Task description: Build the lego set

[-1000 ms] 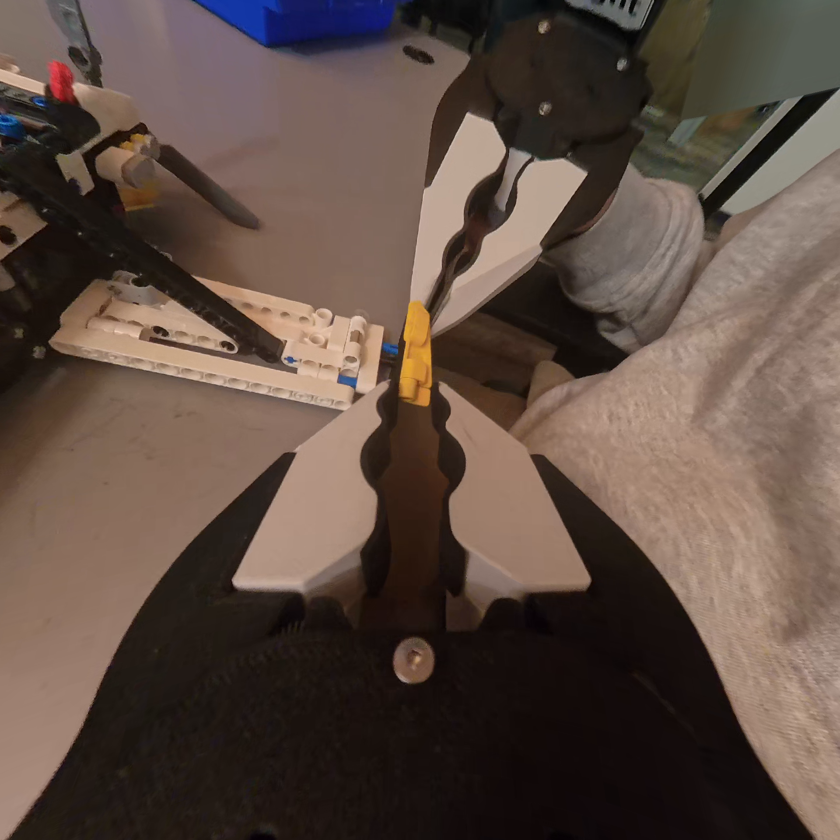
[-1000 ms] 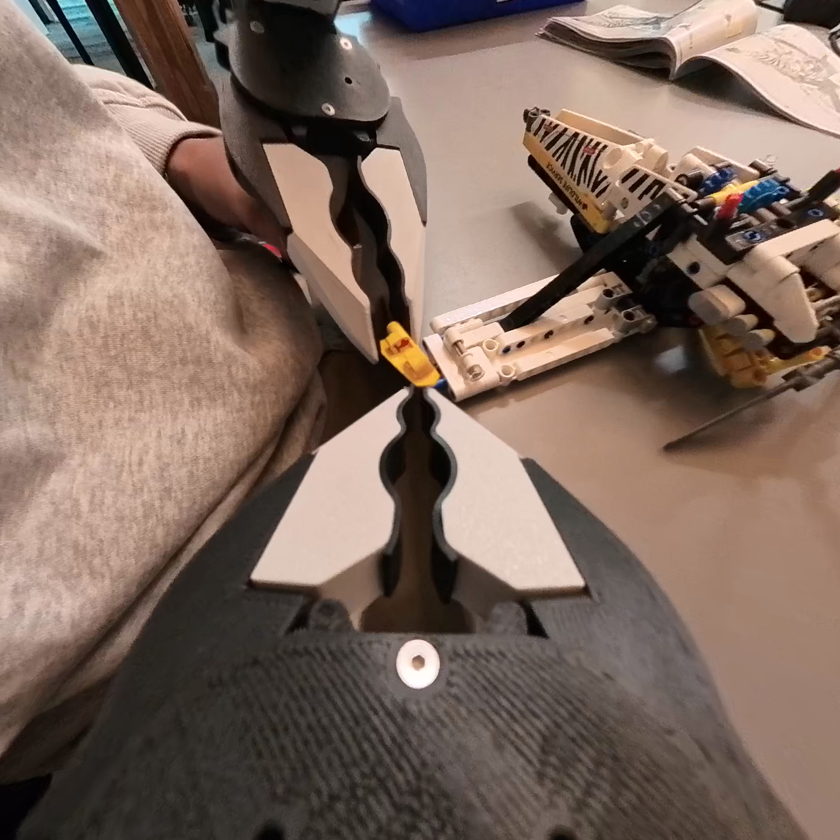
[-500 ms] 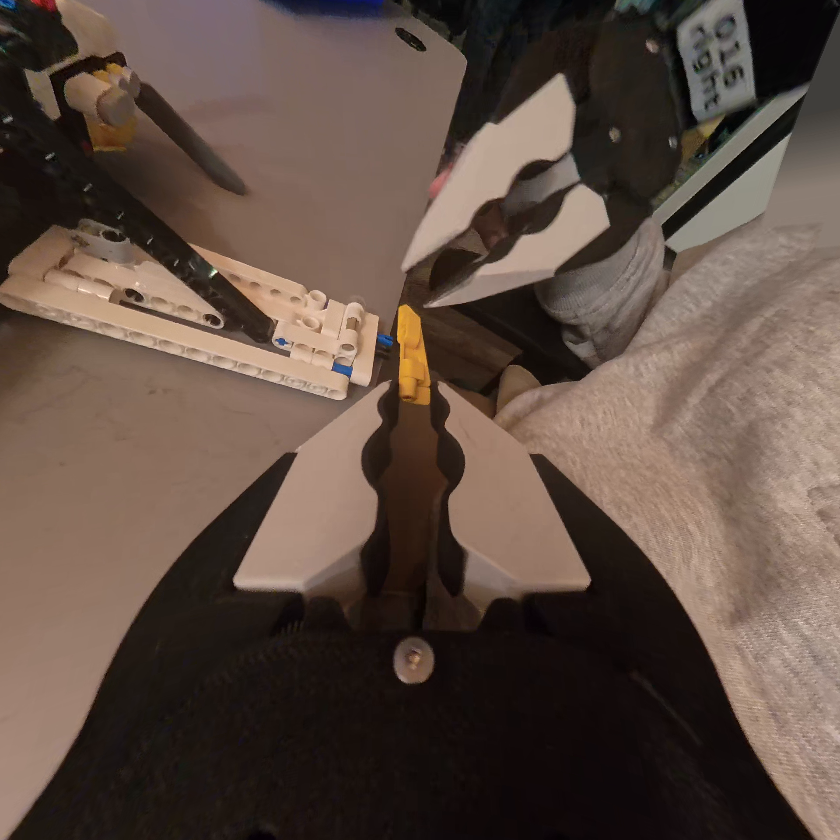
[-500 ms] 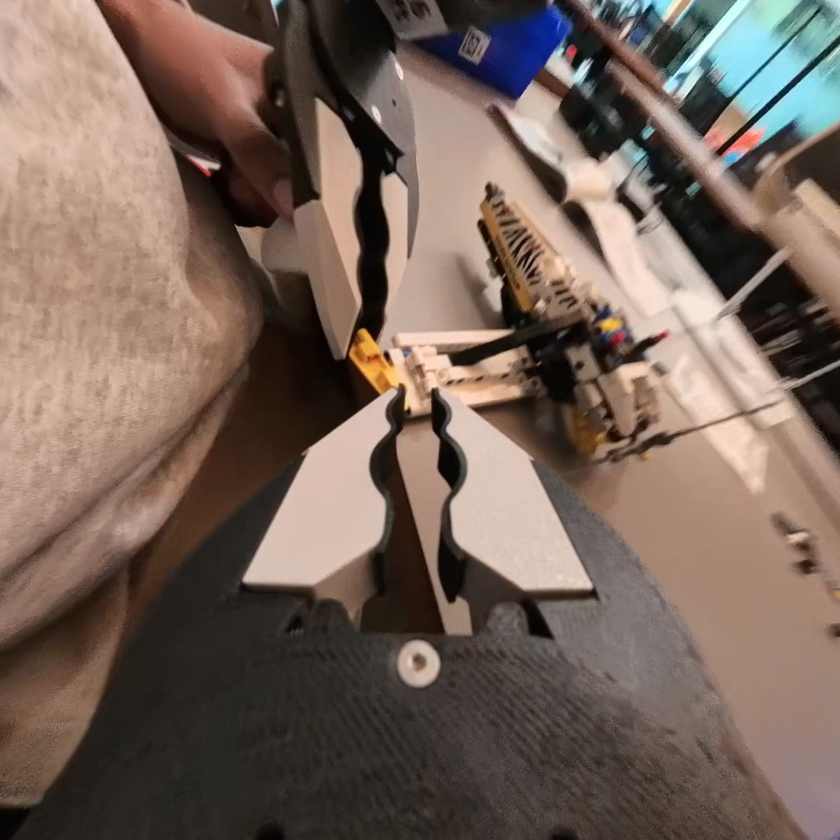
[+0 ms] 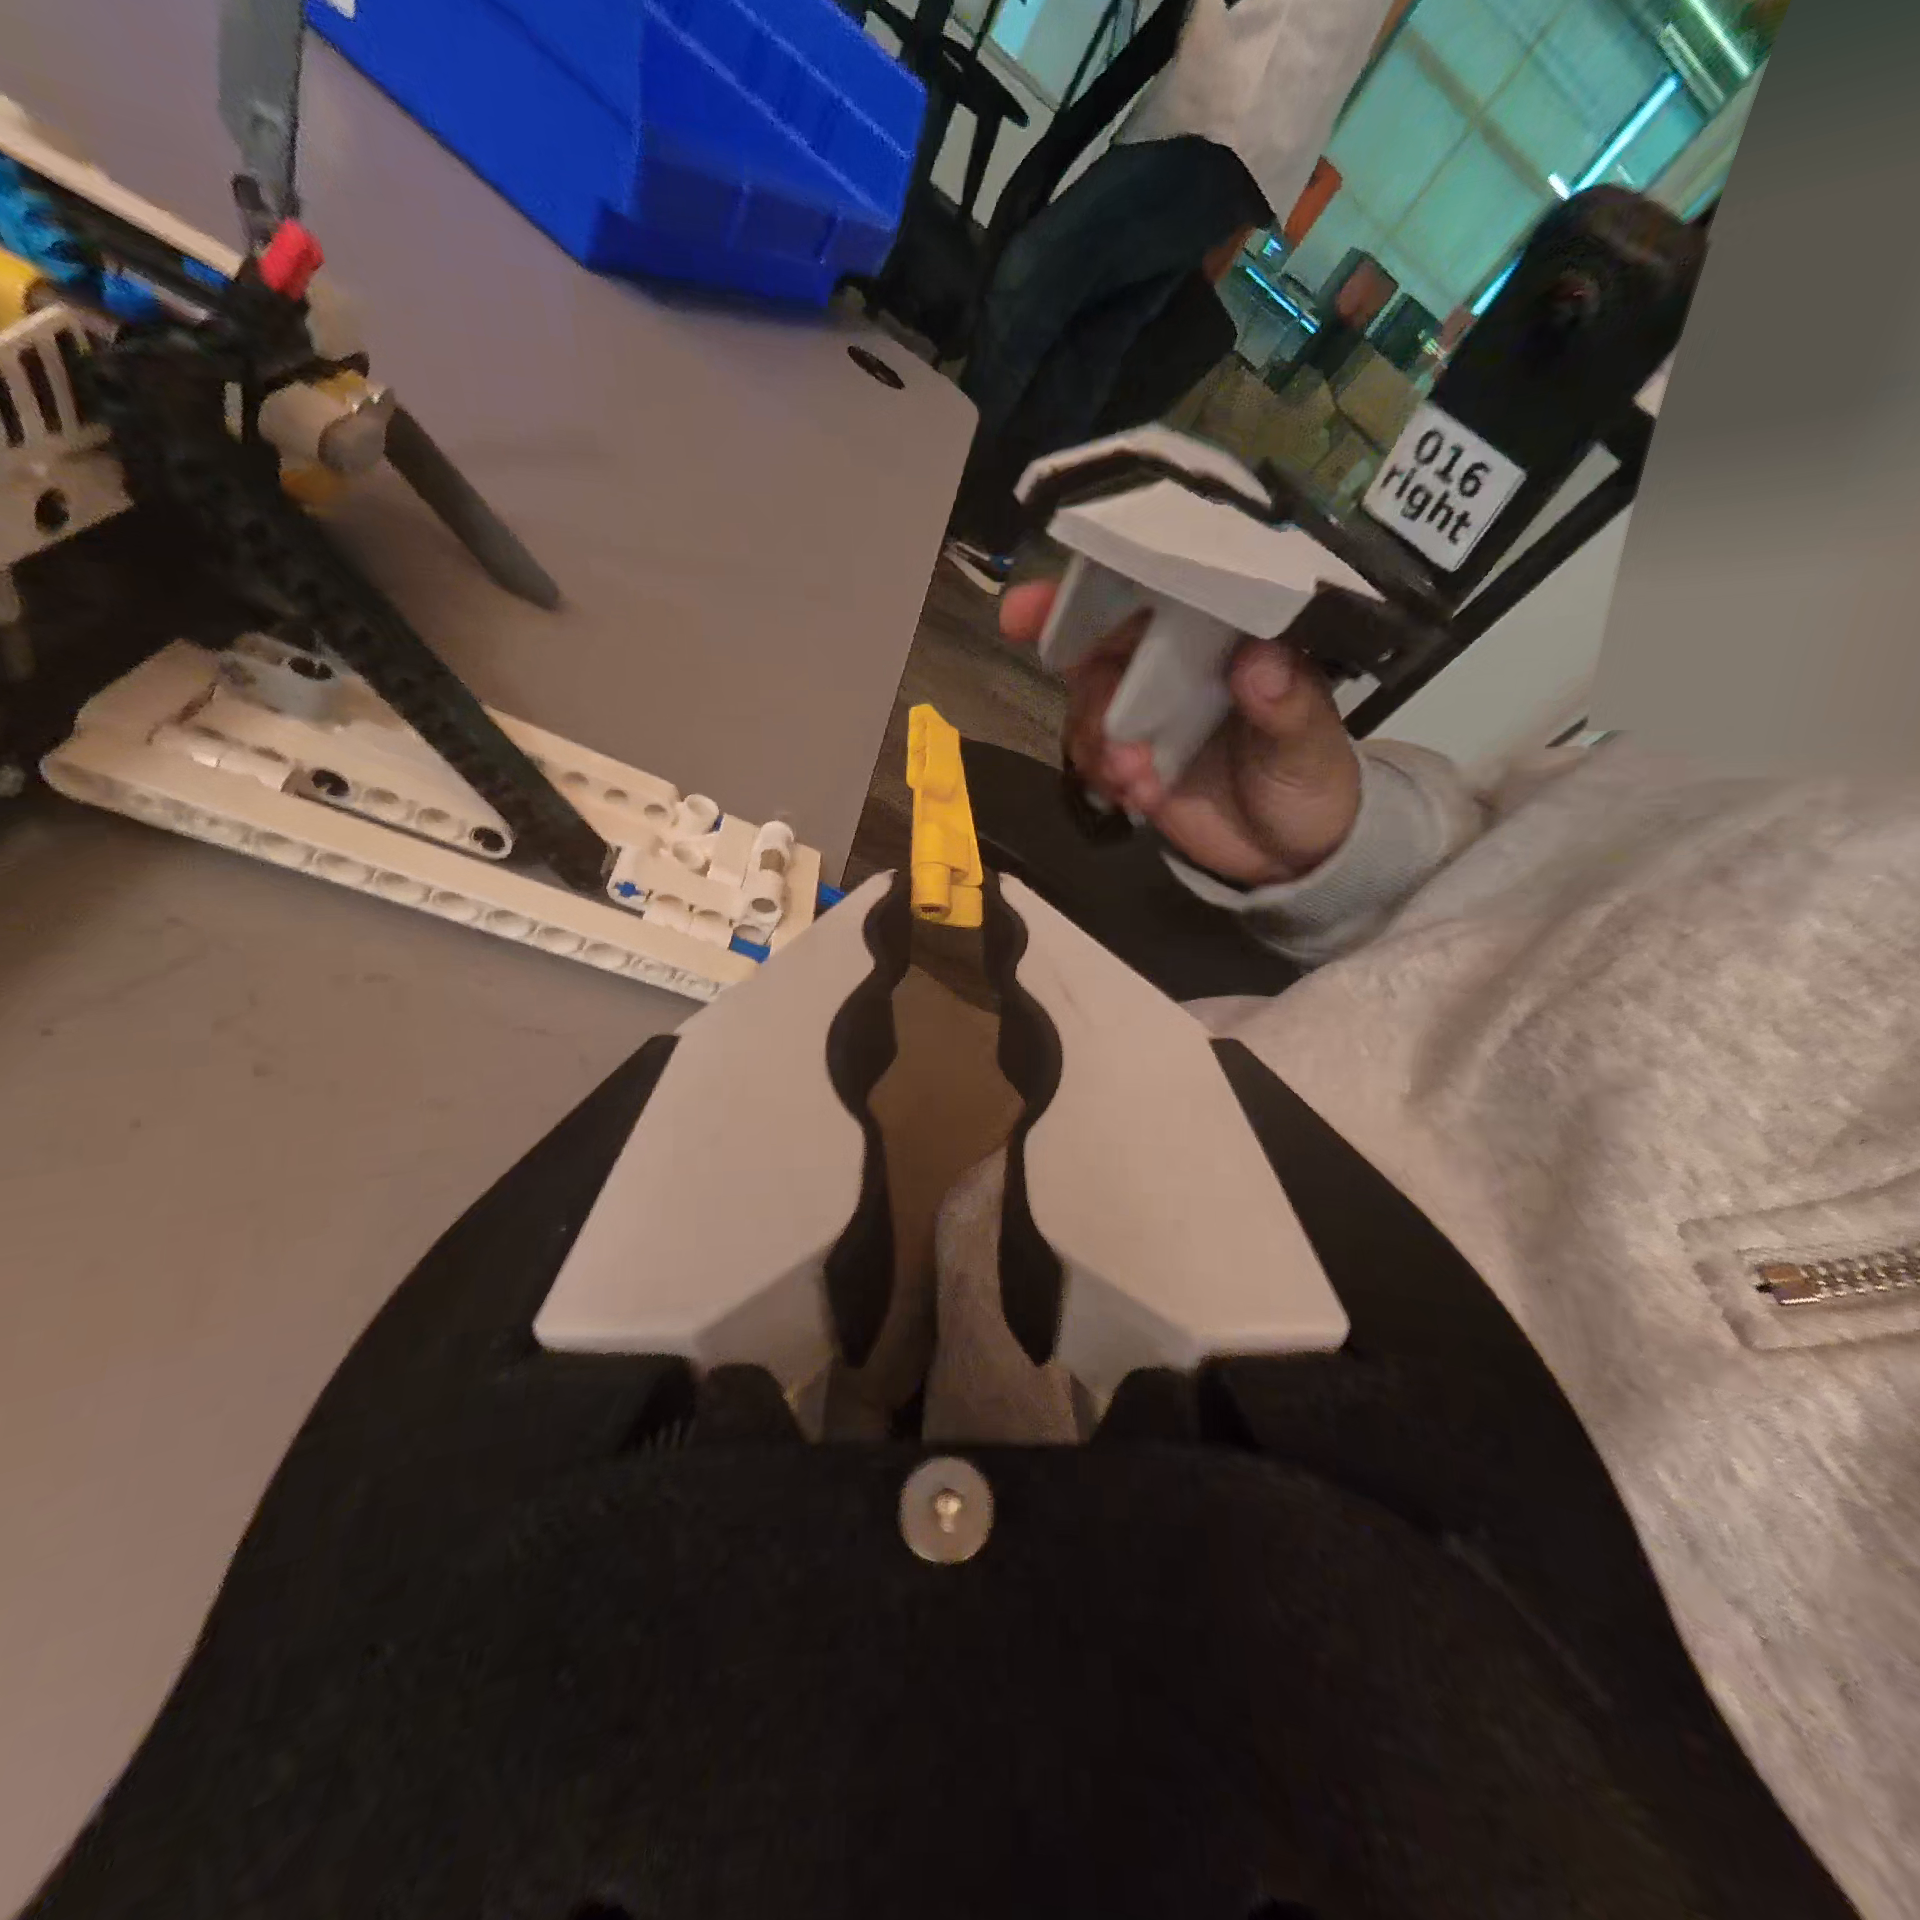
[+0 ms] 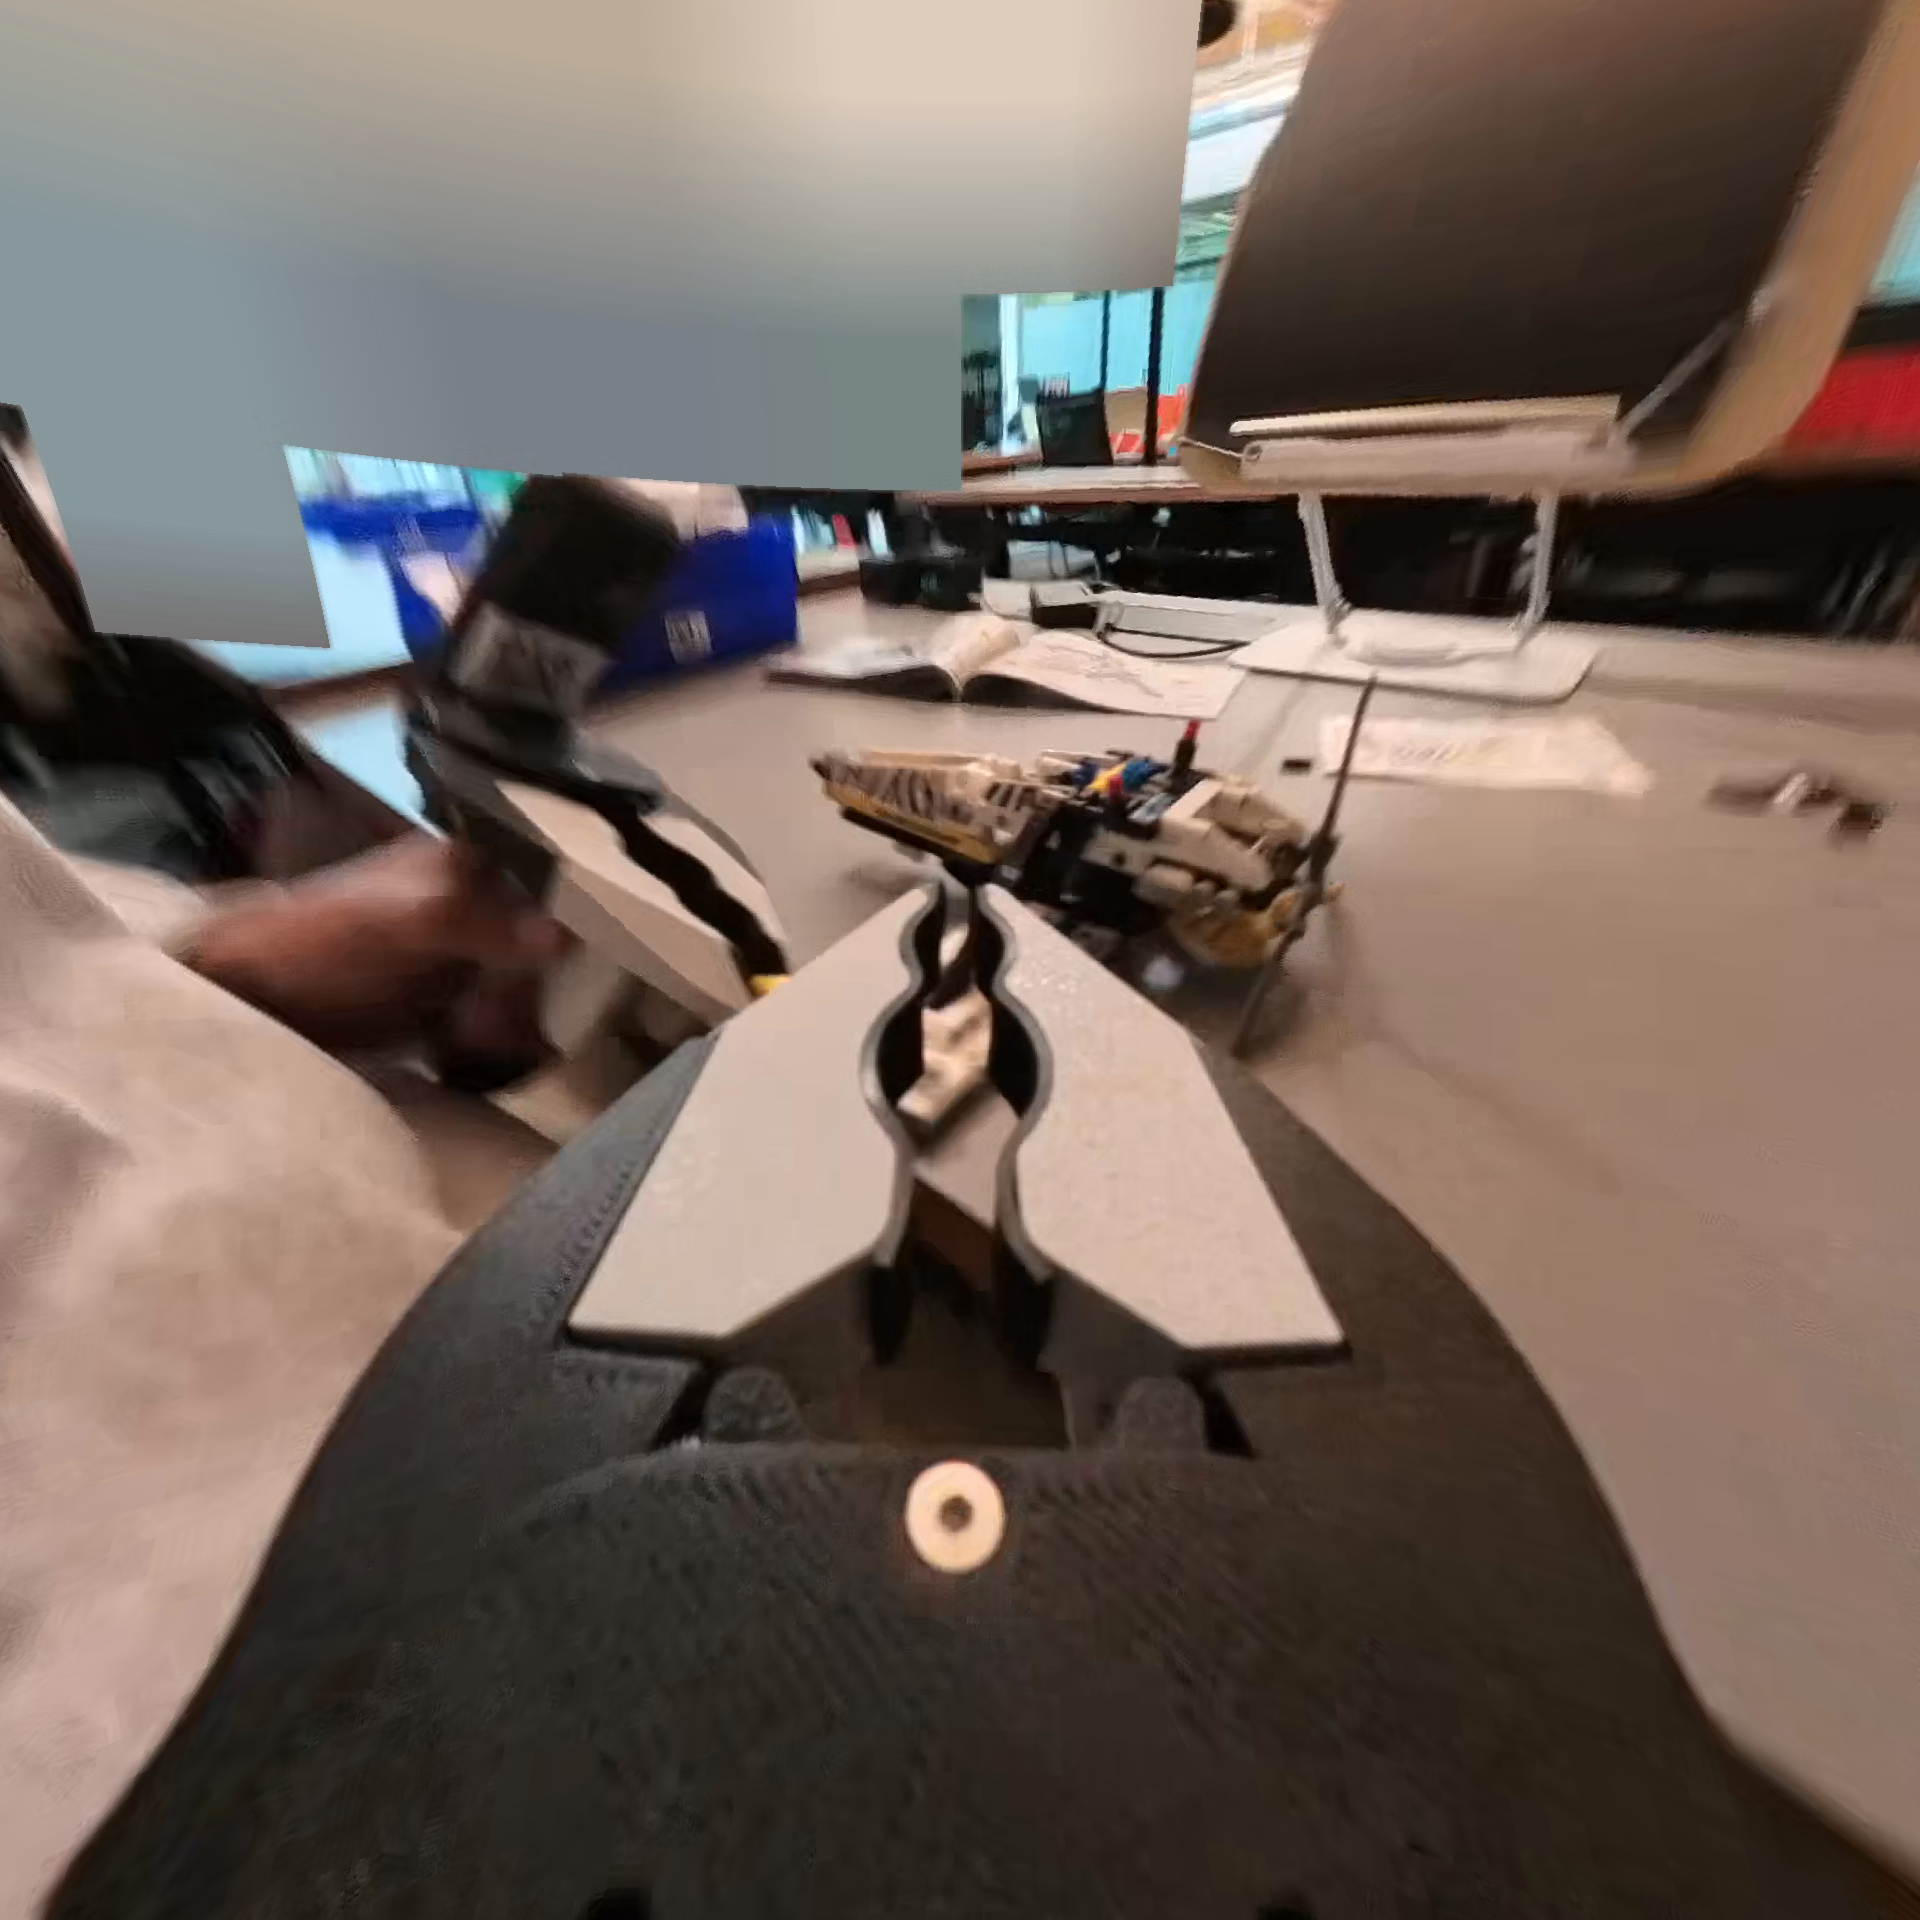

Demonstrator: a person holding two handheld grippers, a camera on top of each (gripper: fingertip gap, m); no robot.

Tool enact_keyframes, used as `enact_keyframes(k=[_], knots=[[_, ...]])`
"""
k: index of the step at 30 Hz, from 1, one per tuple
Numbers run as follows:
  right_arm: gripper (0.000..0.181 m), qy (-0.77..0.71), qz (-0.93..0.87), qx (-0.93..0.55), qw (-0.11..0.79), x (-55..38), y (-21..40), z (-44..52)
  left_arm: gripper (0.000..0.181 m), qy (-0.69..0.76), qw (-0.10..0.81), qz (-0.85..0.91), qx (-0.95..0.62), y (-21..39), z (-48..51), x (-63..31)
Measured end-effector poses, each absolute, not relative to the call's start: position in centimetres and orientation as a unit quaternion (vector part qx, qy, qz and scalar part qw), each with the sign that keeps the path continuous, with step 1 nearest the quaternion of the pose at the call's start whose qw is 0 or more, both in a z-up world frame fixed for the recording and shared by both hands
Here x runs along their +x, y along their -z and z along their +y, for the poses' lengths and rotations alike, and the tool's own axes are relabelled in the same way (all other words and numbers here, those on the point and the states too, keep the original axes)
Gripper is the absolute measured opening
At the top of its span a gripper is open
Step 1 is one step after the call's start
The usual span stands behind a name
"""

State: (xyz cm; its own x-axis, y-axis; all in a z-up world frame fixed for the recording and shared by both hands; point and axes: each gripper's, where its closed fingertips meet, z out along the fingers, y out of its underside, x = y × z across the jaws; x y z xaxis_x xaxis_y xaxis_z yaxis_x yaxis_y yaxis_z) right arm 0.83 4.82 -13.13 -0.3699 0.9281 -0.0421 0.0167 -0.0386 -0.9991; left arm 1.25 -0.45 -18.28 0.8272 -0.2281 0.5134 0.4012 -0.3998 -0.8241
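Left gripper (image 5: 940, 894): clamped on yellow lego piece (image 5: 940, 800) by its lower end, upper part sticking out past the tips, just off the near corner of grey table (image 5: 644, 520)

Right gripper (image 6: 956, 914): fingers parted by a narrow gap, nothing between them; in the left wrist view seen only edge-on, gap not readable there

Hard to make out: right wrist view heavily motion-blurred; yellow piece there reduced to a sliver at the left gripper's tips (image 6: 769, 982), rest hidden behind the right gripper's left finger (image 6: 769, 1132). Lego model (image 6: 1070, 831) partly masked by the fingertips, small parts indistinct. In the left wrist view model (image 5: 156, 416) cut off at the left edge; only white beam frame (image 5: 416, 821) and black strut in full view

Per-view differences: open instruction booklet (image 6: 1018, 665), monitor on stand (image 6: 1507, 260) and loose small parts (image 6: 1797, 800) on the far right show only in the right wrist view. Hand (image 5: 1226, 769) gripping the right gripper's handle and sweatshirt zip pocket (image 5: 1829, 1278) show only in the left wrist view. Blue bin (image 5: 665, 135) sharp in left view, smeared in right (image 6: 707, 613)

Writing: white tag on the right gripper (legible, not transcribed); sticker on the bin and tag on the left gripper too blurred to read
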Motion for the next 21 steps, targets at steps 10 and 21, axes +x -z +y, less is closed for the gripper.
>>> enact_keyframes(k=[10,21], knots=[[0.026,-0.669,-0.373,-0.632,0.122,2.0,18.7,1.0,0.011,0.257,0.534,0.012,-0.805,18.6,-0.6,1.7],[0.001,-0.712,-0.279,-0.639,0.075,1.9,18.7,1.3,0.011,0.267,0.507,0.046,-0.818,19.5,0.2,3.0]])
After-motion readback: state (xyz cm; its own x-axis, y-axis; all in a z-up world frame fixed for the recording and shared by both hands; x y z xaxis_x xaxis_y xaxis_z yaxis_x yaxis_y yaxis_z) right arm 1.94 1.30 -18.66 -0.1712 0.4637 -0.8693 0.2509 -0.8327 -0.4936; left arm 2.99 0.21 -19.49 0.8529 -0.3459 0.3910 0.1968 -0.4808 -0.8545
